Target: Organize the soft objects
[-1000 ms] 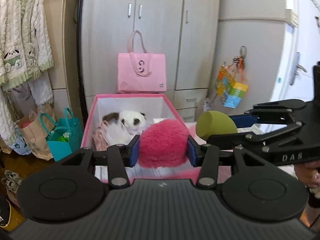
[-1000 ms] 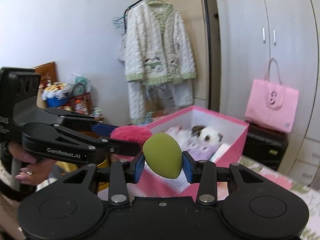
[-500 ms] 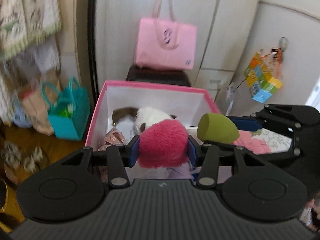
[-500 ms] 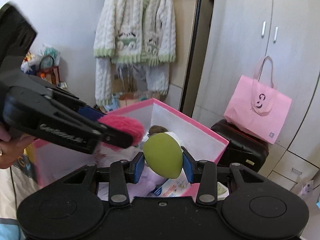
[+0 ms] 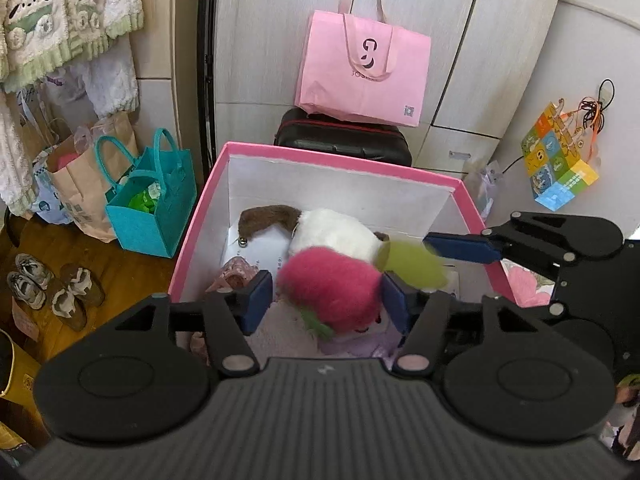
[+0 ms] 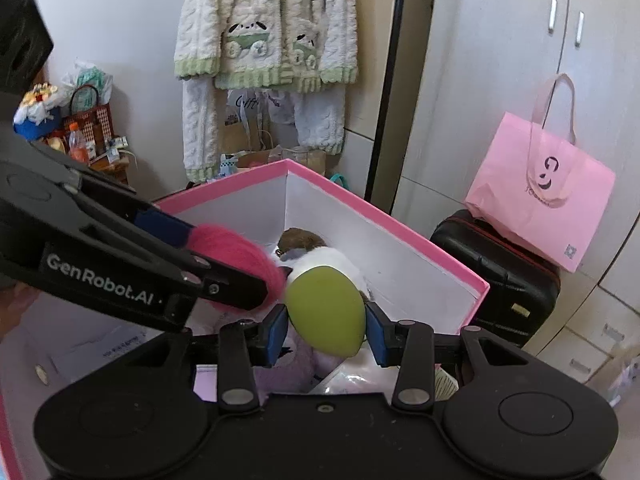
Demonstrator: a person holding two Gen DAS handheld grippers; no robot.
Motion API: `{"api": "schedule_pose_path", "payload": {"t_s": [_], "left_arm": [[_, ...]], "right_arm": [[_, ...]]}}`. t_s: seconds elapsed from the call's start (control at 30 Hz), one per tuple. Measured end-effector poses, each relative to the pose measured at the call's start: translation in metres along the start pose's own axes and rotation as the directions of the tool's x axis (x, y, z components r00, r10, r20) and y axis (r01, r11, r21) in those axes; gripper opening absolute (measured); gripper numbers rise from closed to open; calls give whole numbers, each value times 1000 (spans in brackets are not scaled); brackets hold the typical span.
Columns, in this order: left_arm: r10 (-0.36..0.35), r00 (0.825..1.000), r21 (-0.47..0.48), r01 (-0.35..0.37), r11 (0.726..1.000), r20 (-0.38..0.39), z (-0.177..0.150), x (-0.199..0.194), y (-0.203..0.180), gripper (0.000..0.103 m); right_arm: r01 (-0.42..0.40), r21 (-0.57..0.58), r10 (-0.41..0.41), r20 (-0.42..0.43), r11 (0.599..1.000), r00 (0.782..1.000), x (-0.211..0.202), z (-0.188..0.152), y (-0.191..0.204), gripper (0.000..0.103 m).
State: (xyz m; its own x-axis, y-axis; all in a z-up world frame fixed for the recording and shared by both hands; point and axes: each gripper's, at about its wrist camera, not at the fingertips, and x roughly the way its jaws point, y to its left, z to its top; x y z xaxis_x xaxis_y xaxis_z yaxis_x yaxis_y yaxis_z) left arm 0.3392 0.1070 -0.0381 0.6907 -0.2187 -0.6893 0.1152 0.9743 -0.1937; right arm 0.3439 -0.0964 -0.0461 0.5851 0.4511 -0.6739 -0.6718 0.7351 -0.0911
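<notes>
Left gripper (image 5: 327, 302) over pink box (image 5: 200, 216), jaws parted around fuzzy pink toy (image 5: 330, 290). Right gripper's blue finger (image 5: 464, 248) beside blurred green sponge (image 5: 416, 266). White-and-brown plush (image 5: 332, 232) inside box.

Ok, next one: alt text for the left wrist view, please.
Left tongs open around a fuzzy pink toy over a pink box holding a brown-and-white plush. Right tongs enter from the right with a blurred green egg-shaped toy.
</notes>
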Motion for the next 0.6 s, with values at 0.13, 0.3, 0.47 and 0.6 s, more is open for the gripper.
{"api": "schedule_pose_path", "payload": {"t_s": [0.13,0.3,0.47,0.6], "left_arm": [[-11,1000,14,10,1000,16,-4,-7,-2,65],[-58,998,18,58,998,21,-14,-33,-9,70],[-90,994,53,87,995,54,-26,-69,-25,70],[-85,988,88,74,993,126,-44,-97,-37,71]], "right_arm": [[9,9,-9,31,1000,999,-7,-5,-2,66],[48,67,-57,150,997,987,-51,-17,1,66],[79,104,-97,181,991,979,-93,-37,8,66],[98,130,-127,235,987,964,-122,-52,17,66]]}}
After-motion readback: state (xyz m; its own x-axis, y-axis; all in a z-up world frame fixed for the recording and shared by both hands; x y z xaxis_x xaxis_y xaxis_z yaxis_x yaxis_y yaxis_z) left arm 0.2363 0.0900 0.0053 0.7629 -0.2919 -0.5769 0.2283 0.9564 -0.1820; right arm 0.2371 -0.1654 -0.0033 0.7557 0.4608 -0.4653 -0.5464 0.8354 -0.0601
